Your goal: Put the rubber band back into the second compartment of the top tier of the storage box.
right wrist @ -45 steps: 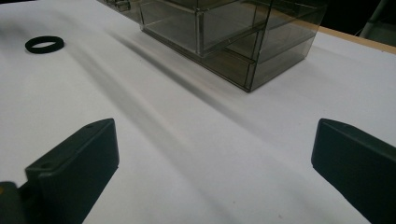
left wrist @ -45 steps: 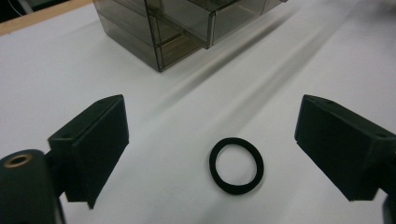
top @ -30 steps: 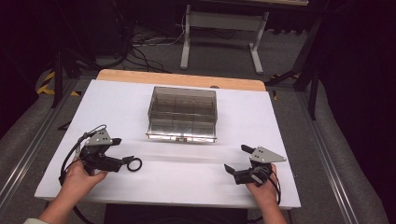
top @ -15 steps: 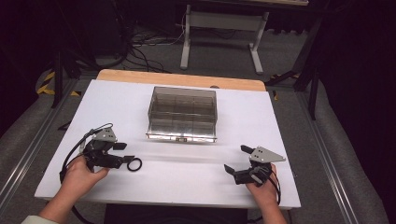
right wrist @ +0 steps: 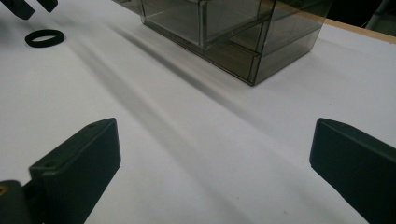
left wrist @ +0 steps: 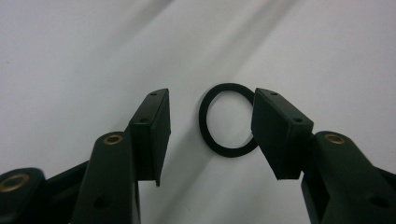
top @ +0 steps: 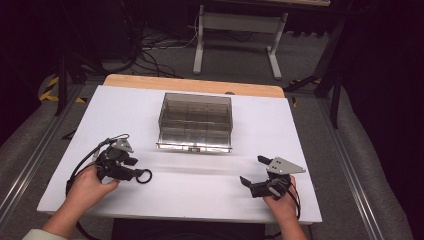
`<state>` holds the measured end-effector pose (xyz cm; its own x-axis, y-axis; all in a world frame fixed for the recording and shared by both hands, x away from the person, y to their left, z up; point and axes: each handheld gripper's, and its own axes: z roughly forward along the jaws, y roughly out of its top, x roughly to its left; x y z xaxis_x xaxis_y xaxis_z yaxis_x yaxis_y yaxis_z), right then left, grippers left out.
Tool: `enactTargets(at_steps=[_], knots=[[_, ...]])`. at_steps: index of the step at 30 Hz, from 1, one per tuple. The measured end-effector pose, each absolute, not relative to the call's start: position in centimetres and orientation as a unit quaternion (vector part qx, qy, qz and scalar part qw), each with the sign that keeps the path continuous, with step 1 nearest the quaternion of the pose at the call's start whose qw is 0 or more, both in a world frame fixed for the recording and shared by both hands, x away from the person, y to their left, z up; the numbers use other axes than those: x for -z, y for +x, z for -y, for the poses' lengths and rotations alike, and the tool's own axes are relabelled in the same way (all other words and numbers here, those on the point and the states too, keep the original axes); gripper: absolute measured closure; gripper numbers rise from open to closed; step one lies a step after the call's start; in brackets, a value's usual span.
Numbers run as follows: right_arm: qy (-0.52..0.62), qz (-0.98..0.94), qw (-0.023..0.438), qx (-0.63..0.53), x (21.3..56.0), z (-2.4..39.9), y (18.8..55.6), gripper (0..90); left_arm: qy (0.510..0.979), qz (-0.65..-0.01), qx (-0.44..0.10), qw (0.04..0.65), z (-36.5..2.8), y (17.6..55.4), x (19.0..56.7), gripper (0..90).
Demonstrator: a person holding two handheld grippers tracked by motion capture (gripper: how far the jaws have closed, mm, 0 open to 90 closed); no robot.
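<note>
A black ring lies flat on the white table, near its left edge and toward the front. The left gripper has it between its jaws, which have just been closing and now stand about half open; one jaw is at the ring's rim, the other is apart from it. The right gripper rests near the front right corner, jaws wide apart and holding nothing. A clear box sits mid-table.

We read no text, label, brand or number anywhere; the small strip on the near edge of the clear box is too blurred.
</note>
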<state>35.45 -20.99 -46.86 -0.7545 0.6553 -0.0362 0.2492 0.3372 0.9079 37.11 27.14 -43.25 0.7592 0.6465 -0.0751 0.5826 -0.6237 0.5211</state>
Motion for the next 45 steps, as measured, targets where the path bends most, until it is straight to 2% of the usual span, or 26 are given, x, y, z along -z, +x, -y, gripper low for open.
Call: enactTargets(at_steps=[13, 19, 22, 27, 28, 36, 45], knots=[[0.282, -0.796, 0.199, -0.497, 46.9, 20.8, 35.5, 2.6, 0.914, -0.338, -0.057, 0.217, -26.0, 37.3, 44.1, 65.1], [0.281, -0.798, 0.198, -0.496, 46.9, 20.7, 35.5, 2.6, 0.911, -0.350, -0.056, 0.212, -25.8, 37.4, 44.3, 68.1], [0.281, -0.798, 0.197, -0.496, 46.9, 20.7, 35.5, 2.6, 0.908, -0.358, -0.064, 0.206, -25.8, 37.4, 44.3, 75.6], [0.282, -0.798, 0.196, -0.496, 47.0, 20.7, 35.5, 2.6, 0.910, -0.355, -0.064, 0.206, -25.6, 37.3, 44.3, 80.5], [0.282, -0.798, 0.196, -0.496, 47.0, 20.7, 35.5, 2.6, 0.909, -0.356, -0.065, 0.207, -25.5, 37.3, 44.4, 84.8], [0.281, -0.798, 0.197, -0.496, 47.0, 20.7, 35.5, 2.7, 0.907, -0.360, -0.072, 0.206, -25.6, 37.2, 44.2, 87.2], [0.281, -0.798, 0.198, -0.495, 47.0, 20.7, 35.5, 2.7, 0.899, -0.357, -0.087, 0.238, -26.0, 36.8, 43.2, 87.4]])
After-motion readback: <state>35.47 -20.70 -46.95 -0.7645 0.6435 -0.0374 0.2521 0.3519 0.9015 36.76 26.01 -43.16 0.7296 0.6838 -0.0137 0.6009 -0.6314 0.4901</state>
